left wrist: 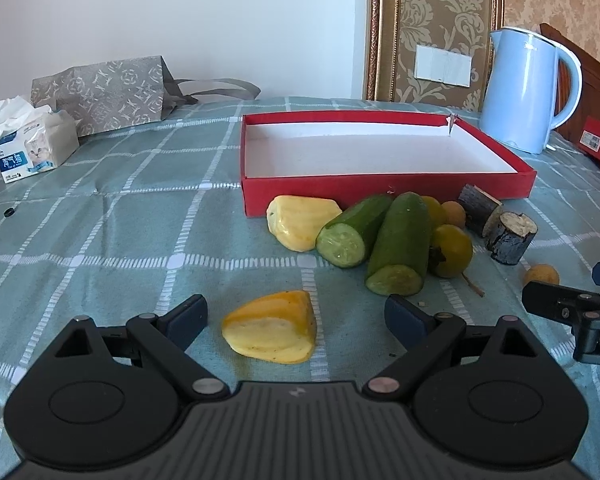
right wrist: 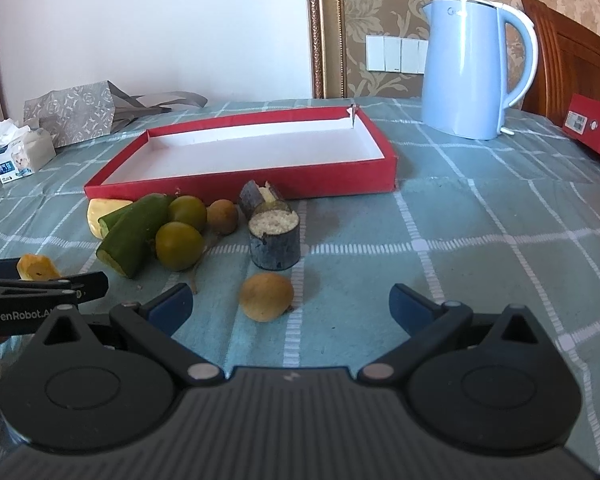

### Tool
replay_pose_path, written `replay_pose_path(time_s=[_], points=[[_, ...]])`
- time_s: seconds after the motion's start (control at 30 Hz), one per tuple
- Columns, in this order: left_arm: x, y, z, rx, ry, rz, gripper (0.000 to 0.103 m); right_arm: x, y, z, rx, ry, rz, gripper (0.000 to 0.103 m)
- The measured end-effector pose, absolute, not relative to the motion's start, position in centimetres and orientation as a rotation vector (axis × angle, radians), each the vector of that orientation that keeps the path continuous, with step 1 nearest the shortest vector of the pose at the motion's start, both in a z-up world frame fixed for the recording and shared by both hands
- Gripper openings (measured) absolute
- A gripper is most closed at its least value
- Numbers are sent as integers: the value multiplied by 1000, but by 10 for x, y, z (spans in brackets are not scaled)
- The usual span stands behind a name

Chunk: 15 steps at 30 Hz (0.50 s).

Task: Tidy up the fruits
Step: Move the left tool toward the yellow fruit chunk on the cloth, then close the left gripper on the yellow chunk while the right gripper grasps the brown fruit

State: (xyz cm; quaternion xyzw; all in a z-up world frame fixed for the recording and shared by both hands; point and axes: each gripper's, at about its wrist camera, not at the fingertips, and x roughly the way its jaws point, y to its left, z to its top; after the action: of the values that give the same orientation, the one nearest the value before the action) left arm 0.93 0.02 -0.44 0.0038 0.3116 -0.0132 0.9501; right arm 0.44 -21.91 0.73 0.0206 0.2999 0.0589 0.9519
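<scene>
A shallow red box [left wrist: 384, 192] [right wrist: 260, 188] with a white inside stands empty on the checked cloth. In front of it lie a pale yellow fruit piece [left wrist: 300, 220], two cucumber halves [left wrist: 400, 244] [right wrist: 130, 236], green-yellow round fruits [left wrist: 452, 250] [right wrist: 180, 246], small brown fruits [right wrist: 222, 216] and two sugarcane stubs [left wrist: 510, 238] [right wrist: 274, 240]. My left gripper [left wrist: 296, 314] is open around a yellow-orange fruit wedge [left wrist: 272, 328] lying on the cloth. My right gripper [right wrist: 292, 304] is open, with a small tan fruit [right wrist: 266, 296] between its fingers but nearer the left one.
A light blue kettle [left wrist: 528, 88] [right wrist: 472, 64] stands at the back right, beside another red box [right wrist: 592, 132]. A tissue pack [left wrist: 32, 148] and a grey patterned bag [left wrist: 104, 92] sit at the back left. A wooden chair back [right wrist: 568, 56] rises behind.
</scene>
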Motion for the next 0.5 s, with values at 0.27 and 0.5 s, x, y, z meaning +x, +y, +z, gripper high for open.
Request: replay_pose_path(time_s=[0.27,0.5], points=[[10,1,-5,-12,633,-64,95,5,-224,6,79,607,129,103],[9,4,-4,-26,623,-70,84,4,-224,8,88,593,152,103]])
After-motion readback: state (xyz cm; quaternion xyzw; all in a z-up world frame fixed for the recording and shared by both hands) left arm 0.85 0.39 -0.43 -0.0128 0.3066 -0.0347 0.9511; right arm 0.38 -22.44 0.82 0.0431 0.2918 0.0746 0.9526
